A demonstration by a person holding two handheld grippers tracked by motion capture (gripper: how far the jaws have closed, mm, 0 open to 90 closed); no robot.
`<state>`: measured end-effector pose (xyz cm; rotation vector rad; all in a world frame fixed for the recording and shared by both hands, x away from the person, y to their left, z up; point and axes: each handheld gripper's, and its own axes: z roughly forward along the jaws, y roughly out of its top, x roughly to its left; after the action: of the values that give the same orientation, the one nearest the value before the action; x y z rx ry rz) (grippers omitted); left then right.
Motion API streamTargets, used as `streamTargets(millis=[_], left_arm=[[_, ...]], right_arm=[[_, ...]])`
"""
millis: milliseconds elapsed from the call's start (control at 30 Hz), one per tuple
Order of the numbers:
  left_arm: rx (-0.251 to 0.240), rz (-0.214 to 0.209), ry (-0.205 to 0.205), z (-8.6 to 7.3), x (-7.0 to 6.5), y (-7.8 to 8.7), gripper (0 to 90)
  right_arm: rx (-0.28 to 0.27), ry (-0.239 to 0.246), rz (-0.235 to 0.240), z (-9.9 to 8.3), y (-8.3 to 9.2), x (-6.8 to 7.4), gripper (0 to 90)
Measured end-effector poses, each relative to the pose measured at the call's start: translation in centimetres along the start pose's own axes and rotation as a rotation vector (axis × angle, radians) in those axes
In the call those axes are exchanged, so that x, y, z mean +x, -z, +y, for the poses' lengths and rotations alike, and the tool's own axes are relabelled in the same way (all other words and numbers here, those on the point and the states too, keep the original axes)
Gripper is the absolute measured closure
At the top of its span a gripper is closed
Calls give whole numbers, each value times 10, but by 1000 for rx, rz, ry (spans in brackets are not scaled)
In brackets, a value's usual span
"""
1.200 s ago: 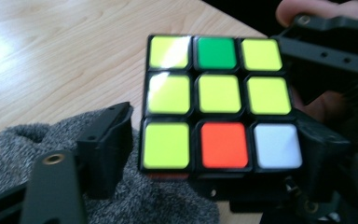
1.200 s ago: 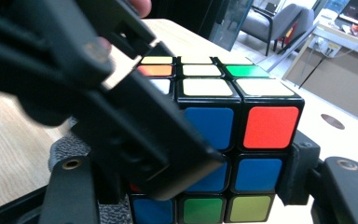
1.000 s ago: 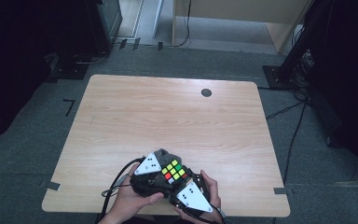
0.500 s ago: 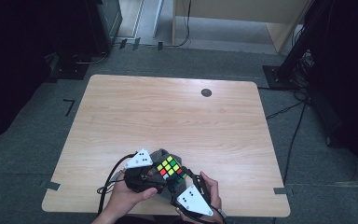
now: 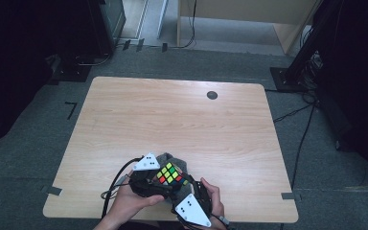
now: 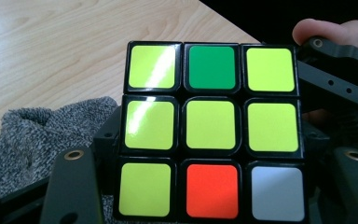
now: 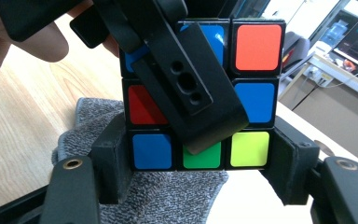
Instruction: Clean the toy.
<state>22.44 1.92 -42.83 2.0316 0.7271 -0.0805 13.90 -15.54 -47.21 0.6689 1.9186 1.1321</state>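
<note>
Gripping a black-framed, multicoloured plastic puzzle cube (image 5: pixel 169 173) from both sides: left gripper (image 5: pixel 165 184) and right gripper (image 5: pixel 186 184) each clamping it with jaws half-spread. Holding it above a grey knitted cloth (image 5: pixel 166 158) near the wooden table's (image 5: pixel 172 120) front edge.

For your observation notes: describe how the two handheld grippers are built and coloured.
Both grippers, left and right, are black, each topped by a grey three-cornered plate with dark dots. Their jaws are flat black bars with brass-ringed screw holes. A black cable trails from the left one.
</note>
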Motion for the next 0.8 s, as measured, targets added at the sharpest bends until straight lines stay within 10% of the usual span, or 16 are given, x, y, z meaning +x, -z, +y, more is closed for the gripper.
streamTargets(millis=[467,800], left_arm=[[-51,82,-29,0,13,20,342],[-124,127,-29,-2,32,41,340]], right_arm=[[22,-12,50,-6,-3,-3,319],[158,-191,200,-18,-26,-3,320]])
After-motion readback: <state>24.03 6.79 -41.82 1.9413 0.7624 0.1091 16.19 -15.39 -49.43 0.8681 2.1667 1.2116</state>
